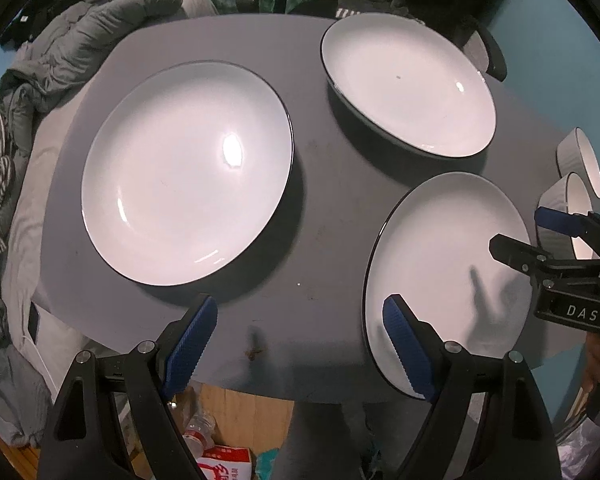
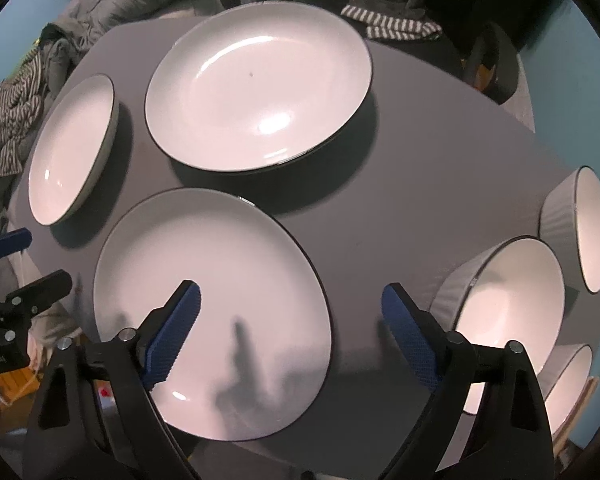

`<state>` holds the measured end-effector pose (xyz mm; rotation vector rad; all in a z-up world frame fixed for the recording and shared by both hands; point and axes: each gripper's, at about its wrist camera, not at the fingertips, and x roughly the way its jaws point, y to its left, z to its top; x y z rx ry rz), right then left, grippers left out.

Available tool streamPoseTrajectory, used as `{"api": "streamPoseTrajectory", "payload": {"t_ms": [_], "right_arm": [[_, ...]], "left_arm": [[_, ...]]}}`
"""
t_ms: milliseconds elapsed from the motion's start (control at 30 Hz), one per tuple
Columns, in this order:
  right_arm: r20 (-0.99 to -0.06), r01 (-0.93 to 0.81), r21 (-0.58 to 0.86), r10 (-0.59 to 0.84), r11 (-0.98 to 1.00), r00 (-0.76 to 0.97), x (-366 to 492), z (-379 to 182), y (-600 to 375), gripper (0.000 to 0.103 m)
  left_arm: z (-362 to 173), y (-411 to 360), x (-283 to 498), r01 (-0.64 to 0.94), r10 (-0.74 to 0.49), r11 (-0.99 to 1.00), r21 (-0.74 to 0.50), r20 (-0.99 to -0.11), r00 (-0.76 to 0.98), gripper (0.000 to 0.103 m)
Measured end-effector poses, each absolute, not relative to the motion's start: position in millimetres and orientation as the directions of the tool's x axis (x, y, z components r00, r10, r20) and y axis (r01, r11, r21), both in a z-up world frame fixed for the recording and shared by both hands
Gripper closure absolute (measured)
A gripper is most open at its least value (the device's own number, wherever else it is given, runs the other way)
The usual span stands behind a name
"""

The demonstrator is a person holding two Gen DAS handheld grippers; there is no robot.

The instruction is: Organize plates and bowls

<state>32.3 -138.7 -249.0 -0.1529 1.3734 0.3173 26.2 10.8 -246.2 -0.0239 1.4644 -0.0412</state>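
Table: a grey round table carries three white dark-rimmed plates and three white ribbed bowls, all lying apart and none stacked.
Near plate: the near plate sits at the table's front edge, its rim close to the drop.
Left plate: the left plate lies flat towards the clothing pile beside the table.
Far plate: the far plate sits at the back, clear of the others.
Bowls: the near bowl stands just beside the near plate's right rim; the far bowl is behind it; a third bowl shows only partly at the frame edge.
Left gripper: the left gripper points down over bare table between the left plate and the near plate, fingers wide, nothing between them.
Right gripper: the right gripper hangs over the near plate's right rim, fingers wide and empty.
Step judged: approach to the near plate's rim; sorting not begun.
Risk one: a finger landing on the flat face instead of straddling the rim would likely push the plate towards the table edge.
Risk two: the outer finger may knock the near bowl, given the narrow gap.
Risk three: a glazed rim pinched at one point could tip or slip when lifted.
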Motion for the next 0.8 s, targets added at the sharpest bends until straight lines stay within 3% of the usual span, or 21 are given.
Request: {"api": "streamPoseTrajectory", "payload": {"t_ms": [233,433,700,800], "right_arm": [[-0.982,-0.353,0.107,0.155,0.929,0.110,31,-261,-133,0.030],[-0.984,-0.368,0.142,0.172,0.919,0.050,31,-268,-137,0.051],[-0.984,-0.368,0.173,0.175,0.914,-0.028,38,-282,-146,0.069],[-0.981,-0.375,0.193,0.188,0.907,-0.050,37,-284,-149,0.074]], "left_arm": [[-259,13,24,-0.027,-0.071,0.997,-0.073,-0.995,0.072,0.017],[-264,16,16,-0.070,-0.111,0.991,-0.114,-0.993,0.052,0.017],[-276,23,9,-0.107,-0.130,0.986,-0.129,-0.991,-0.005,0.040],[-277,26,7,-0.110,-0.149,0.983,-0.145,-0.989,-0.020,0.042]]}}
